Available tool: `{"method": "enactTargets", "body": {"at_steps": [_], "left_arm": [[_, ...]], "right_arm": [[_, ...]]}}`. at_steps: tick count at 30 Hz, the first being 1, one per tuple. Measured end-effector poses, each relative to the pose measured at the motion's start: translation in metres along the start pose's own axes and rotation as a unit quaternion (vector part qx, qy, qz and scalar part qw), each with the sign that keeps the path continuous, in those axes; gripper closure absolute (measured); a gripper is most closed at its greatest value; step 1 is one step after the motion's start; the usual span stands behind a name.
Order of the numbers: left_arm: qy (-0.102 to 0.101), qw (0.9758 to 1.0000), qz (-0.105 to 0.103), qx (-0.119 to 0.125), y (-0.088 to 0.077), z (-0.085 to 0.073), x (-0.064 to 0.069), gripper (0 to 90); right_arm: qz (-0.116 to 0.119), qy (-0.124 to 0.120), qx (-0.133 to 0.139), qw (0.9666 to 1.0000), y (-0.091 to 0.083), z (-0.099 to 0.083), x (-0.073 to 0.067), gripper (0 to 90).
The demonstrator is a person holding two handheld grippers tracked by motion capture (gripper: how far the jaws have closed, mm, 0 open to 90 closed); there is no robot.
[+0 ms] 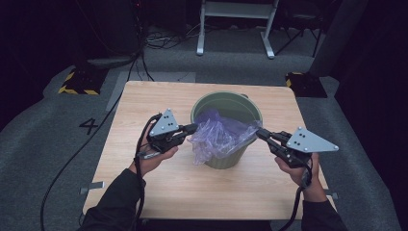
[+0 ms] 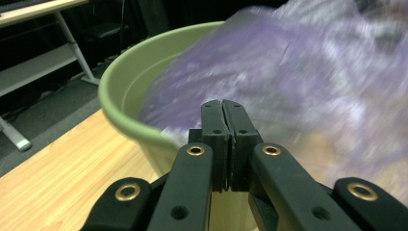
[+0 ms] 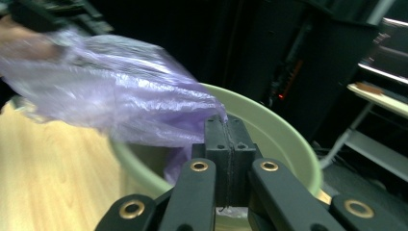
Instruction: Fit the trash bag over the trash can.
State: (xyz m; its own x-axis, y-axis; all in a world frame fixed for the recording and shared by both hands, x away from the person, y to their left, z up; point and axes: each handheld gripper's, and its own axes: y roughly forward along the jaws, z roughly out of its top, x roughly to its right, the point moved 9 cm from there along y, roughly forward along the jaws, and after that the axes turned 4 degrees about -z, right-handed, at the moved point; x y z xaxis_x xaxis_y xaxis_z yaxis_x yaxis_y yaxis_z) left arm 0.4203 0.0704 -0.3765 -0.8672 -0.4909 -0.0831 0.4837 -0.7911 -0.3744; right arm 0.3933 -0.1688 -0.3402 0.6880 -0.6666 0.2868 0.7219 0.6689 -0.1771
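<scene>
A pale green bucket (image 1: 226, 96) stands in the middle of the wooden table (image 1: 144, 101). A thin purple plastic bag (image 1: 219, 137) lies over the bucket's mouth and hangs down its front. My left gripper (image 1: 194, 128) is at the bag's left edge, jaws pressed together on the film. My right gripper (image 1: 259, 132) is at the bag's right edge above the rim, shut on a corner of it. In the left gripper view the jaws (image 2: 223, 103) meet against the blurred bag (image 2: 288, 72) beside the bucket (image 2: 125, 82). In the right gripper view the bag (image 3: 120, 96) runs into the shut jaws (image 3: 225, 120) over the bucket (image 3: 284, 139).
Grey carpet surrounds the table. A white desk frame (image 1: 235, 29) stands at the back. Yellow-and-black striped blocks (image 1: 77, 82) (image 1: 300, 79) sit near the table's far corners. Cables trail over the floor at the left, by a painted number 4 (image 1: 89, 126).
</scene>
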Motion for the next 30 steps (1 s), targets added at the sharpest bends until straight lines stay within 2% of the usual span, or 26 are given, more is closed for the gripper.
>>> {"method": "enactTargets", "body": {"at_steps": [2,4,5,8,9,11,12,13,14,16,18,19,21,24,25,26,27,28,29,30], "left_arm": [[-0.003,1.0,0.004,-0.001,-0.004,-0.003,-0.004,88.5],[-0.007,0.9999,0.008,0.0,-0.008,-0.005,-0.007,88.9],[-0.01,0.9999,0.007,0.001,-0.01,-0.006,-0.008,89.1],[-0.017,0.9998,-0.007,0.0,-0.011,-0.008,-0.006,86.1],[-0.018,0.9997,-0.017,-0.005,-0.01,-0.009,-0.002,80.6],[-0.018,0.9994,-0.028,-0.01,-0.005,-0.009,0.009,62.0],[-0.019,0.9992,-0.033,-0.011,-0.003,-0.009,0.014,46.2],[-0.017,0.9992,-0.035,-0.012,-0.001,-0.008,0.02,46.2],[-0.01,0.9992,-0.038,-0.008,0.001,-0.005,0.028,32.4],[0.005,0.9988,-0.048,-0.003,0.004,-0.002,0.043,28.9],[0.022,0.9973,-0.07,-0.002,0.009,0.0,0.062,26.5],[0.022,0.9973,-0.07,-0.002,0.009,0.0,0.062,26.0],[0.034,0.9958,-0.084,-0.004,0.014,0.001,0.073,25.4],[0.032,0.995,-0.094,-0.005,0.021,0.001,0.079,23.8],[0.025,0.9952,-0.095,0.0,0.025,0.001,0.079,26.2],[0.025,0.9952,-0.095,0.0,0.025,0.001,0.079,33.2],[0.028,0.9961,-0.084,0.0,0.026,0.002,0.077,33.2],[0.028,0.9968,-0.075,0.002,0.026,0.003,0.075,42.9],[0.029,0.997,-0.072,0.003,0.026,0.003,0.074,57.6],[0.03,0.9972,-0.069,0.003,0.026,0.003,0.073,57.6]], "right_arm": [[-0.026,0.025,-0.004,0.9993,-0.003,-0.003,0.012,90.0],[-0.032,0.03,-0.005,0.999,-0.004,-0.003,0.014,90.0],[-0.044,0.049,-0.007,0.9978,-0.006,-0.006,0.02,90.0],[-0.046,0.054,-0.012,0.9974,-0.006,-0.009,0.021,90.0],[-0.047,0.054,-0.014,0.9973,-0.006,-0.01,0.021,90.0],[-0.046,0.052,-0.02,0.9974,-0.004,-0.013,0.019,90.0],[-0.047,0.05,-0.026,0.9973,-0.003,-0.014,0.016,90.0],[-0.047,0.05,-0.026,0.9973,-0.003,-0.014,0.016,90.0],[-0.045,0.05,-0.031,0.9973,-0.001,-0.016,0.013,90.0],[-0.045,0.049,-0.031,0.9973,0.0,-0.016,0.013,90.0],[-0.048,0.046,-0.042,0.9969,0.003,-0.019,0.011,90.0],[-0.048,0.046,-0.042,0.9969,0.003,-0.019,0.011,90.0],[-0.049,0.046,-0.043,0.9968,0.003,-0.02,0.01,90.0],[-0.047,0.051,-0.046,0.9965,0.004,-0.023,0.009,89.6],[-0.04,0.049,-0.049,0.9968,0.005,-0.024,0.007,87.1],[-0.04,0.049,-0.049,0.9968,0.005,-0.024,0.007,87.1],[-0.035,0.049,-0.048,0.997,0.005,-0.024,0.006,84.9],[-0.027,0.046,-0.049,0.9974,0.004,-0.024,0.004,80.9],[-0.018,0.034,-0.052,0.9979,0.003,-0.023,0.002,69.6],[-0.018,0.034,-0.052,0.9979,0.003,-0.023,0.002,69.6]]}}
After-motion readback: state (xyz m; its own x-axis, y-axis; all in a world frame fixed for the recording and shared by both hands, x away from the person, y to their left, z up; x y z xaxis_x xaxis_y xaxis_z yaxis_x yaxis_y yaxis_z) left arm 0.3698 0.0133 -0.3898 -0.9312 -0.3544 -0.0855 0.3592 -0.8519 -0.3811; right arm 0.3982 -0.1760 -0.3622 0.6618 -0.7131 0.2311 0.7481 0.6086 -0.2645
